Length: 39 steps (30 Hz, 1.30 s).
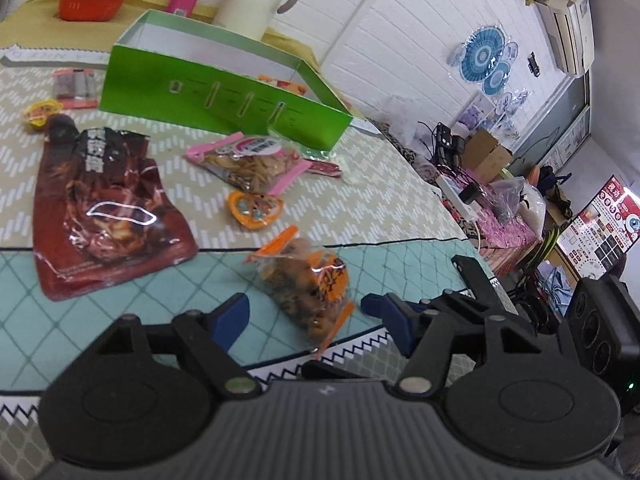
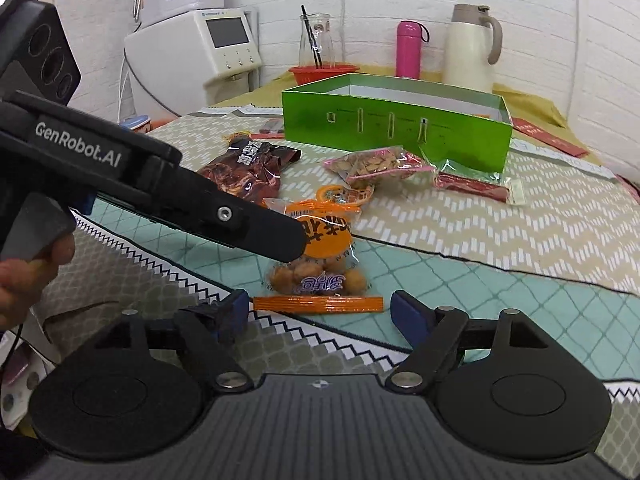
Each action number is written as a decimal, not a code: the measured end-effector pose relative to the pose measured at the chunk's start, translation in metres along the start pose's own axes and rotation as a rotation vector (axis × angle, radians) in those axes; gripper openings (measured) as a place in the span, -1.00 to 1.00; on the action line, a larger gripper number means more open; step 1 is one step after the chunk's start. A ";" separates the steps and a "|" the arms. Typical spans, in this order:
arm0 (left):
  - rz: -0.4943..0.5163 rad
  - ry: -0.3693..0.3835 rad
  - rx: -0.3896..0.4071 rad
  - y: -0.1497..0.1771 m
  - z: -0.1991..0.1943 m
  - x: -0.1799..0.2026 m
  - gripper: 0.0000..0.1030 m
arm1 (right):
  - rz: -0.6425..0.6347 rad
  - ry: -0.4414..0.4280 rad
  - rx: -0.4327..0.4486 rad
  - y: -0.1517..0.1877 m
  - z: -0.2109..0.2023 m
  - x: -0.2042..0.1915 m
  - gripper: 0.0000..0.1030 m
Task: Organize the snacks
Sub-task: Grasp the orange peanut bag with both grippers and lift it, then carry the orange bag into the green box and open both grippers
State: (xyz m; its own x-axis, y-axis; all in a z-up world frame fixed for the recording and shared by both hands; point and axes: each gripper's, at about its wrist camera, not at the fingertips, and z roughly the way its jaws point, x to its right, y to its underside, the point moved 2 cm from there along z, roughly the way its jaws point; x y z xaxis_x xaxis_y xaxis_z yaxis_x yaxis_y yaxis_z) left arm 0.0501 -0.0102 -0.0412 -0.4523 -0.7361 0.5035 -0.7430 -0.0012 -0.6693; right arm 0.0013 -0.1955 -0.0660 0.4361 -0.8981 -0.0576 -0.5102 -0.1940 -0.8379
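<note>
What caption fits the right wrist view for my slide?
Open right claw lines up on an orange snack bag, with the green box waiting behind.

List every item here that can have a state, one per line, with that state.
Green cardboard box: open-topped, upright.
Orange-sealed clear bag of round snacks: sealed, lying flat between both grippers.
Dark red foil pouch: sealed, flat.
Pink-edged clear nut bag: sealed, beside the box.
Pink flask: capped, upright.
Cream jug: lidded, upright.
Left gripper: open.
Right gripper: open.
</note>
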 end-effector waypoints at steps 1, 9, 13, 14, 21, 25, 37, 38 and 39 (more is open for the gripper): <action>0.005 0.001 -0.005 0.001 0.002 0.002 0.22 | 0.009 -0.004 0.001 0.001 -0.001 0.000 1.00; -0.014 0.004 -0.021 0.001 0.010 0.003 -0.19 | -0.003 -0.013 0.027 -0.004 0.002 -0.003 1.00; -0.024 0.002 -0.027 0.000 0.014 0.002 -0.19 | -0.014 -0.021 0.032 -0.007 0.003 -0.004 1.00; -0.024 0.002 -0.029 -0.002 0.015 0.002 -0.19 | -0.014 -0.017 0.026 -0.007 0.005 -0.004 1.00; -0.012 -0.016 -0.036 -0.001 0.024 0.000 -0.58 | 0.026 -0.013 0.025 -0.006 0.012 0.003 1.00; -0.019 -0.028 -0.017 -0.002 0.021 0.002 -0.61 | 0.048 -0.002 0.037 -0.008 0.009 0.002 1.00; 0.059 -0.052 0.171 -0.081 -0.009 0.010 -0.62 | -0.014 -0.002 0.211 -0.087 0.011 0.008 1.00; 0.058 -0.054 0.185 -0.092 -0.009 0.008 -0.61 | -0.007 -0.004 0.223 -0.096 0.014 0.010 1.00; 0.057 -0.055 0.194 -0.101 -0.008 0.006 -0.61 | 0.000 -0.005 0.235 -0.105 0.018 0.013 1.00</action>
State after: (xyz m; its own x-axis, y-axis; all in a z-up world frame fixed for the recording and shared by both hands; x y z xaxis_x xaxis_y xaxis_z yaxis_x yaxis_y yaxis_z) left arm 0.1184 -0.0092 0.0337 -0.4592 -0.7746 0.4350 -0.6061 -0.0848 -0.7909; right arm 0.0736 -0.1803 0.0113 0.4404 -0.8958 -0.0596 -0.3236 -0.0964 -0.9413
